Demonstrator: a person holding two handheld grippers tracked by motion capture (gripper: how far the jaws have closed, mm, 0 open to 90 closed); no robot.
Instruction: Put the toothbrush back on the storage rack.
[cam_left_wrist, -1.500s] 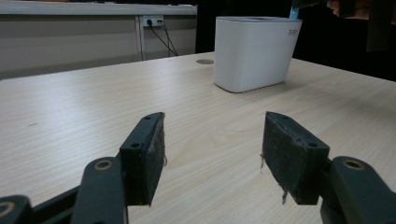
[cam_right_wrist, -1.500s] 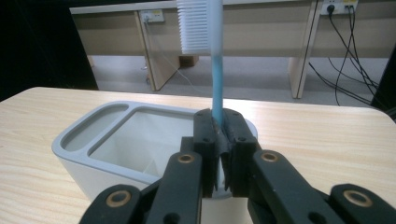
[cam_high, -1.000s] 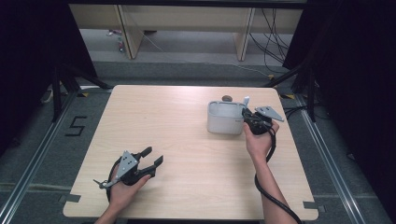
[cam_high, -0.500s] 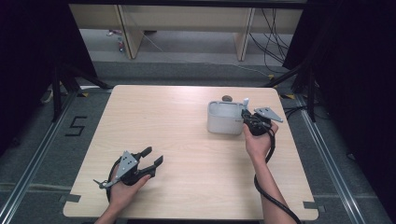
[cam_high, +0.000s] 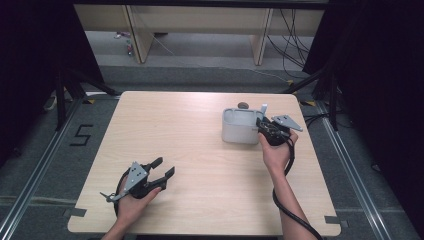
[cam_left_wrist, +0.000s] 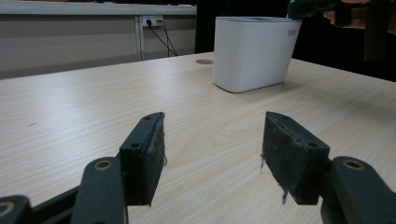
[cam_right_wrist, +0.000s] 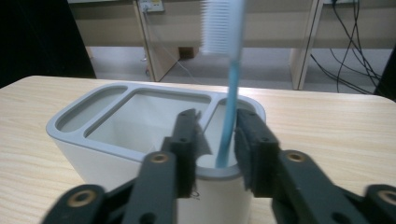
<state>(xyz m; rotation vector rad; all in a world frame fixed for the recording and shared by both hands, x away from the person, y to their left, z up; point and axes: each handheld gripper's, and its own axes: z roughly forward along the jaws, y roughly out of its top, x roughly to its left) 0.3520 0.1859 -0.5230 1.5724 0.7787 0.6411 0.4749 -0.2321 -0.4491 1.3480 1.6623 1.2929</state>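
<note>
A white holder (cam_high: 240, 132) with several grey-rimmed compartments stands at the table's far right. A blue toothbrush (cam_right_wrist: 230, 93) with white bristles stands upright in its small end compartment, seen from above as a pale tip (cam_high: 263, 108). My right gripper (cam_high: 262, 125) is at that end of the holder. Its jaws (cam_right_wrist: 218, 121) have just been opening and stand a little apart on either side of the handle, no longer pressing it. My left gripper (cam_high: 164, 166) rests near the table's front left, open and empty (cam_left_wrist: 212, 135), facing the holder (cam_left_wrist: 252, 51).
A small dark round spot (cam_high: 243, 105) lies on the table (cam_high: 190, 130) just behind the holder. Wooden furniture legs and loose cables stand on the floor beyond the far edge. Each gripper trails a black cable over the near edge.
</note>
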